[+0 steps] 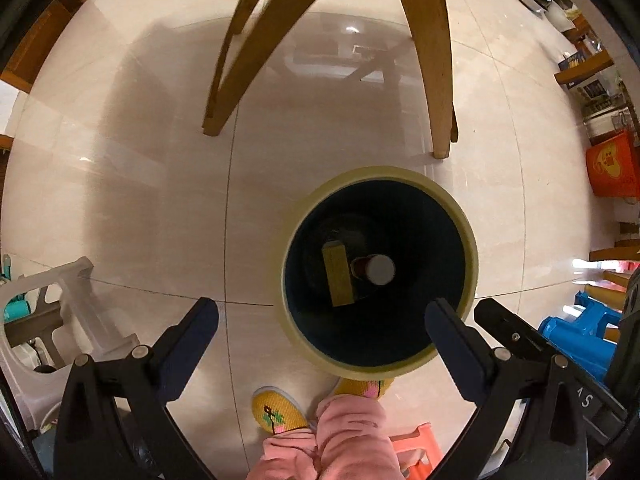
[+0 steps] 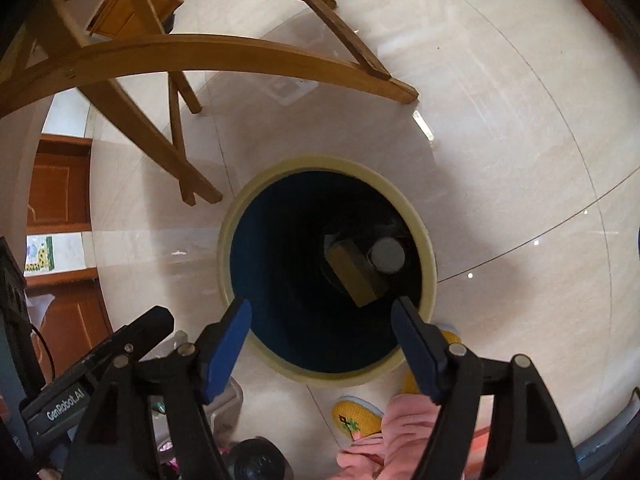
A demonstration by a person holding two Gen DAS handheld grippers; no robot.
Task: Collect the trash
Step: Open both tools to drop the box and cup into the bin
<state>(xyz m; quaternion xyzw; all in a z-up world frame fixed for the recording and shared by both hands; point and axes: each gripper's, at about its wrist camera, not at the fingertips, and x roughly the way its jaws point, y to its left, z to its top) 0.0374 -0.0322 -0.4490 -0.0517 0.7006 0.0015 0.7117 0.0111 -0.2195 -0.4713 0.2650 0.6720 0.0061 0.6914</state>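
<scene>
Both claws hang over the bin (image 1: 380, 268), which stands on the tiled floor (image 1: 160, 160) near wooden chair legs (image 1: 428, 60), w/ the person's yellow slippers (image 1: 276, 408) just beside its near rim.

Left claw (image 1: 320, 320): jaws spread wide, nothing btwn them. One blue pad sits over the floor, the other over the bin's near rim. Right claw (image 2: 322, 328): also well open, empty, both pads framing the bin mouth from above.

Trash so far, both at the bottom of the bin: a yellowish box (image 1: 339, 276) lying tilted, and right beside it a small cylinder w/ grey end and reddish body (image 1: 374, 269), prob. a can or cup; can't tell which. The two look to be touching or nearly so. The right wrist view shows the same pair, box (image 2: 354, 276) and cylinder (image 2: 386, 255), against the far wall of the bin.

Judgement: two items binned, both claws free, so the drop step looks done for these. What's left can't be read from here. No loose trash shows on the visible floor, but the views cover only the patch around the bin; clutter at the edges (blue stool (image 1: 576, 340), orange bag (image 1: 612, 164)) doesn't look like trash. Likely next: lift clear and check the rest of the room.
</scene>
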